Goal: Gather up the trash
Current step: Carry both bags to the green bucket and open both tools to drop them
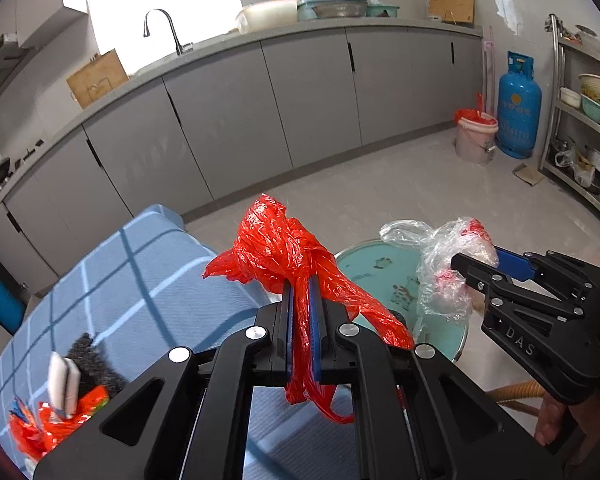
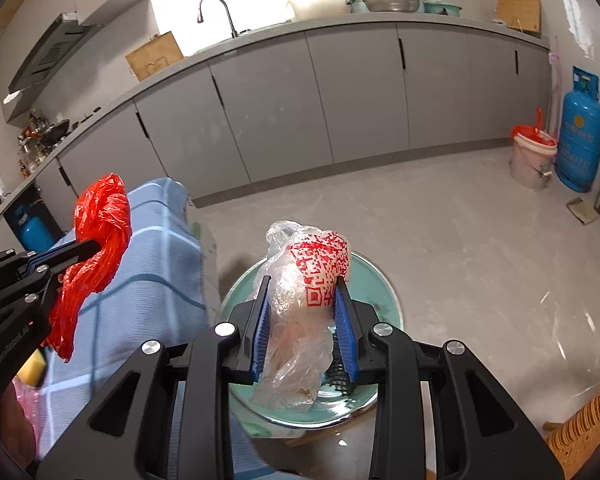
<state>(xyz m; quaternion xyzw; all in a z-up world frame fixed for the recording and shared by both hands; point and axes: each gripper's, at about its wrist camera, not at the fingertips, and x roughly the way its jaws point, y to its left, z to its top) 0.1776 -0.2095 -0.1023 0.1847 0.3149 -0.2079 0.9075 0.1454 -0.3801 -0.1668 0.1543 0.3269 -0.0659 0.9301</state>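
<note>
Bags held | left gripper [image 1: 303,312] pinches red bag [image 1: 276,244] | right gripper [image 2: 302,320] squeezes clear bag [image 2: 300,300] | keep tight, carry to maybe-bin bucket [image 1: 475,136]

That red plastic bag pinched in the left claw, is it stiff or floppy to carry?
Probably floppy: the red plastic bag droops in loose tails below the left gripper. Likely very light, since thin crinkled film bunches above the fingers unsupported. It may slip, being glossy.
</note>
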